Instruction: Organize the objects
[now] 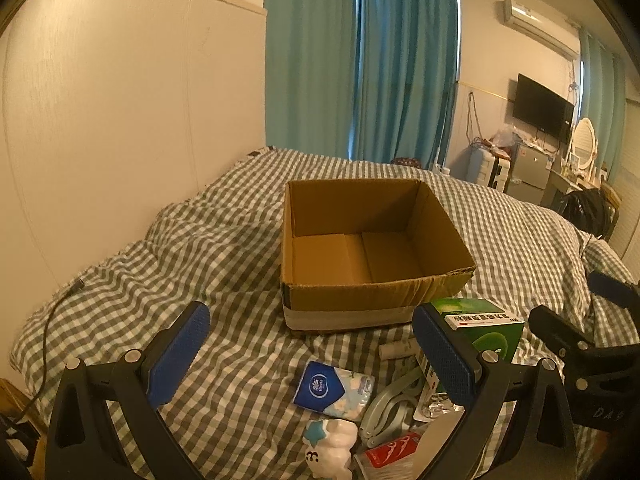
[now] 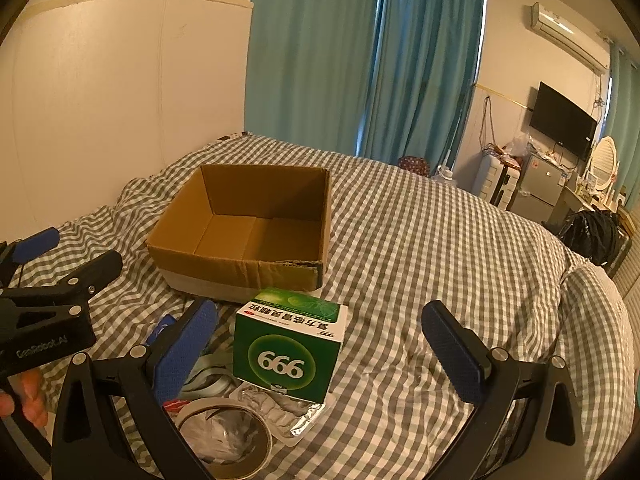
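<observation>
From your left wrist camera, your left gripper (image 1: 310, 356) hangs over the checked bedspread (image 1: 208, 264) with its fingers spread wide and nothing between them. Straight ahead sits the open cardboard box (image 1: 440, 236), its floor bare. Just below the gap between the fingers lies a blue tissue pack (image 1: 332, 390); nearer the lens stands a white figurine (image 1: 332, 448), with a pale green folded item (image 1: 390, 404) and a red-and-white packet (image 1: 390, 454) beside it. The green medicine box (image 1: 486, 326) rests just behind your right-hand pad, near the cardboard box's front corner. Your right gripper (image 1: 576, 320) shows at the right edge.

From your right wrist camera, your right gripper (image 2: 320, 352) is also opened wide and grips nothing. The green medicine box (image 2: 288, 344), marked 999, stands on the bedspread (image 2: 440, 240) between the fingers but closer to the left one, touching neither, and sits partly on a foil blister sheet (image 2: 300, 420). A tape roll (image 2: 224, 436) lies nearest the lens. The cardboard box (image 2: 176, 224) sits beyond, left of centre. Your left gripper (image 2: 72, 252) enters from the left, its fingers apart.
</observation>
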A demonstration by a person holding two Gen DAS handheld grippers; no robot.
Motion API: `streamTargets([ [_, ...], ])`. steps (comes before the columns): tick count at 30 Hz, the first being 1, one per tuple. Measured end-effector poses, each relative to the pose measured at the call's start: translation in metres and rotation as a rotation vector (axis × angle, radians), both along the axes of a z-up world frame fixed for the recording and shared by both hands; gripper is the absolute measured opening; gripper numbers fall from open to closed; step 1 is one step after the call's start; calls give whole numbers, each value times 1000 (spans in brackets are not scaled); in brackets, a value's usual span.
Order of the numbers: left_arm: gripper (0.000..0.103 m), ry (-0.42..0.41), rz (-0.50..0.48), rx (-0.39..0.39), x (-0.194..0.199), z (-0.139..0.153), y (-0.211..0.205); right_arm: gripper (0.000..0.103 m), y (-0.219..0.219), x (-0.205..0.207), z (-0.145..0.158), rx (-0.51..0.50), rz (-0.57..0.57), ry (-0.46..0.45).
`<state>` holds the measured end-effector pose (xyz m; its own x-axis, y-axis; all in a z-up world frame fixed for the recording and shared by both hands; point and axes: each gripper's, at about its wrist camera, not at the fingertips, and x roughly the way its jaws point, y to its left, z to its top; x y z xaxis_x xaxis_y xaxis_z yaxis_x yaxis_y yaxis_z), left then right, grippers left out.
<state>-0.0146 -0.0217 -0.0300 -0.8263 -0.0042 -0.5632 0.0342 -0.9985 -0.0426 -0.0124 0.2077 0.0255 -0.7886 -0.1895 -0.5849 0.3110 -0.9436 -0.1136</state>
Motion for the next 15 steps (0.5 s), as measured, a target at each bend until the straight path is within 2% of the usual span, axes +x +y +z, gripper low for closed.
streamTargets([
  [1, 103, -5, 107, 1, -1, -2, 0, 103, -1, -2, -2, 3, -1, -9],
  [15, 102, -136, 90, -7, -21, -38, 0, 103, -10, -21, -36, 29, 3, -111],
])
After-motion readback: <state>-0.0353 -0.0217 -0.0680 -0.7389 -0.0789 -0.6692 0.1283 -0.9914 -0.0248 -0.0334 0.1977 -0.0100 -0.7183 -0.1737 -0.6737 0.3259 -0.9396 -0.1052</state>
